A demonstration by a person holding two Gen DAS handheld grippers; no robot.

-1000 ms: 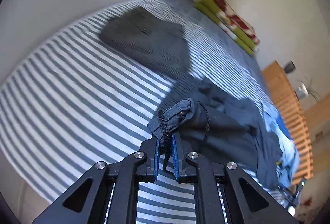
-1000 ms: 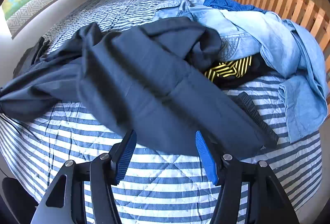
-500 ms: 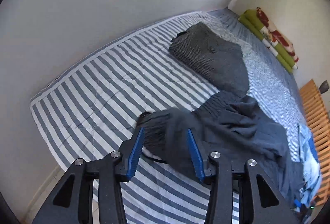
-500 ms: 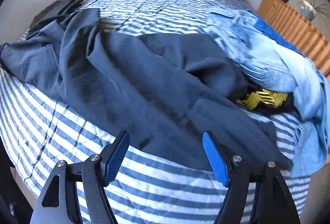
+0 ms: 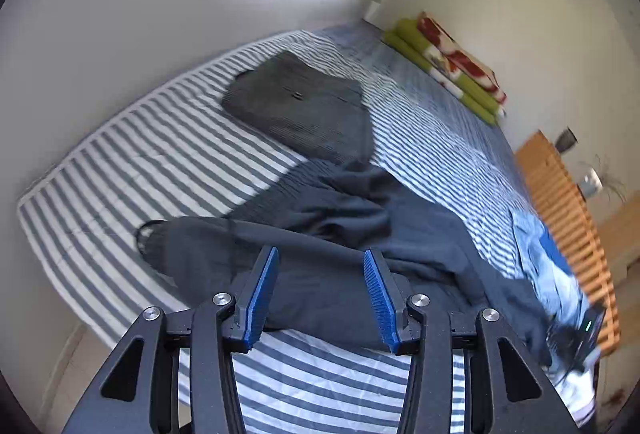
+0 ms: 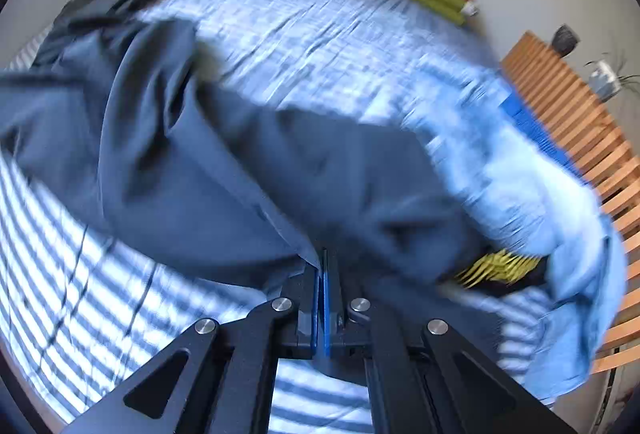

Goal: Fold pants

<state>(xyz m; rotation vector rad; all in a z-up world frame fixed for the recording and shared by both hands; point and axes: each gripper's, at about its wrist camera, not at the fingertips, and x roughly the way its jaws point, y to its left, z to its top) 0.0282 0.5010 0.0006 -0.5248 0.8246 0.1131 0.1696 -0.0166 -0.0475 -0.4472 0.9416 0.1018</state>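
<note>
While the dark navy pants point(image 5: 352, 234) lie rumpled and unfolded across the striped bed point(image 5: 132, 162), folding proper has not begun; this looks like the spreading-out stage.

Left claw point(image 5: 320, 294): jaws wide apart, nothing between them. It hangs over the near edge of the bed, with pants fabric directly ahead of and below the blue pads point(image 5: 262, 290). The waistband end with its drawstring sits ahead and to the left of this claw.

Right claw point(image 6: 322, 266): jaws pressed together, pinching an edge of the pants point(image 6: 208, 174) right at the tips. The view is motion-blurred, so which part of the garment is caught cannot be told; it may be a leg hem or side seam.

Done, by my reading: one grip secured, garment pulled partly clear of the other laundry.

Left to do: straighten both legs, lay one on the other, then fold lengthwise and stack.

Other notes: a grey folded garment point(image 5: 296, 106) lies flat, well ahead of the left claw, probably a finished piece. Light blue denim clothes point(image 6: 520, 194) are heaped ahead and right of the right claw, touching the pants, with a yellow-striped item point(image 6: 496, 266) tucked beneath. Risk of dragging these along.
</note>
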